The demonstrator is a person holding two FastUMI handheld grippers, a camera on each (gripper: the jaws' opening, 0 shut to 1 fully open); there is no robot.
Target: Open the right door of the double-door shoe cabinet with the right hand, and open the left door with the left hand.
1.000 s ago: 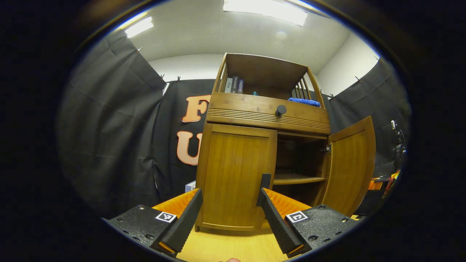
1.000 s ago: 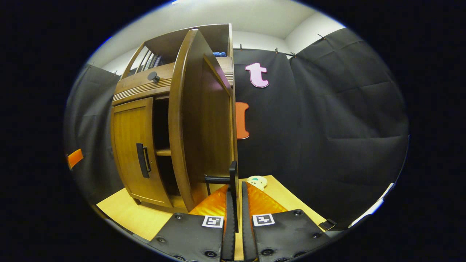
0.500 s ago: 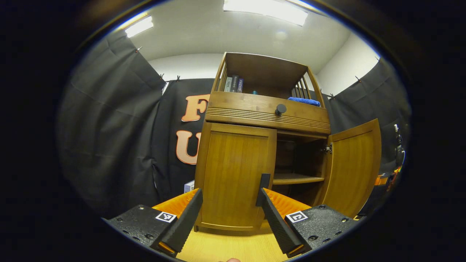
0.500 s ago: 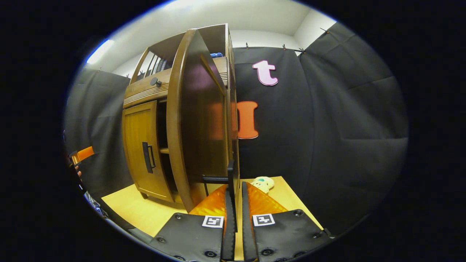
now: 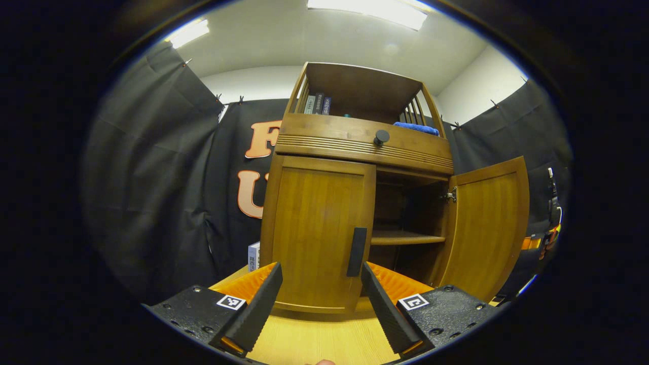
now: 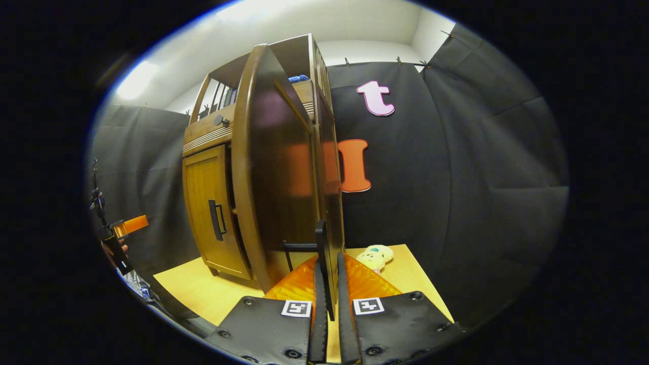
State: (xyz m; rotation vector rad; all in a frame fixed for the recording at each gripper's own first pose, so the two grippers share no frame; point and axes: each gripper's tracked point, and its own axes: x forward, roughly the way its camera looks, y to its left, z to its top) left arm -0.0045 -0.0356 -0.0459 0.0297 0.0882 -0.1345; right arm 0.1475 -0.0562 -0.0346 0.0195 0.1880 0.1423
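The wooden shoe cabinet (image 5: pixel 362 144) stands ahead in the left gripper view. Its left door (image 5: pixel 317 233) is closed, with a black vertical handle (image 5: pixel 356 252) at its right edge. My left gripper (image 5: pixel 320 271) is open, short of that handle, which shows between the fingers. The right door (image 5: pixel 487 228) stands swung wide open. In the right gripper view my right gripper (image 6: pixel 329 261) is shut on the right door's black handle (image 6: pixel 321 238), beside the door's edge (image 6: pixel 243 167). The left door (image 6: pixel 205 203) and the left gripper (image 6: pixel 121 228) show farther left.
A pale plush toy (image 6: pixel 374 256) lies on the yellow wooden floor (image 6: pixel 203 289) right of the cabinet. A small white box (image 5: pixel 253 255) sits by the cabinet's left side. Books (image 5: pixel 317 104) and a blue cloth (image 5: pixel 416 128) rest on top, above a drawer knob (image 5: pixel 381 137).
The right door has swung wider with my right gripper on its handle. The left door's handle, earlier hidden behind my left gripper's right finger, now shows between the fingers.
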